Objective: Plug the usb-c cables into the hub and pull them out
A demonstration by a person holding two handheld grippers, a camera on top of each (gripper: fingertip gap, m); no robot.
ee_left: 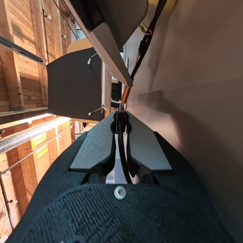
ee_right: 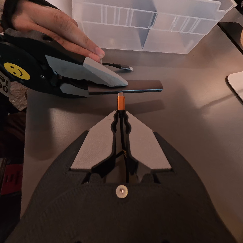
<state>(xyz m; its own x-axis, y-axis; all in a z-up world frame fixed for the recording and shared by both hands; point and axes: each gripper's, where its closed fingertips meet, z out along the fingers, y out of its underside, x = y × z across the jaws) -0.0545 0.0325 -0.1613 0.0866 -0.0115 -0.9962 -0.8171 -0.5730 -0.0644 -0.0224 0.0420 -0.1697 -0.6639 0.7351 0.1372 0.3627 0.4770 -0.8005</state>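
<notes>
We pinch the hub [ee_right: 131,86] in our left gripper [ee_right: 105,85] above the table [ee_right: 184,118]. Our right gripper [ee_right: 121,113] grips the orange-plugged cable [ee_right: 121,102], tip just entering a port. A second cable [ee_right: 124,67] lies toward the table's far edge, unplugged.

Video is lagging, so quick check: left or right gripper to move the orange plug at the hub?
Right. The right gripper is shut on the orange plug, whose tip meets a port on the hub, squarely in line. The left gripper clamps the hub's end, so it should probably just brace.
</notes>
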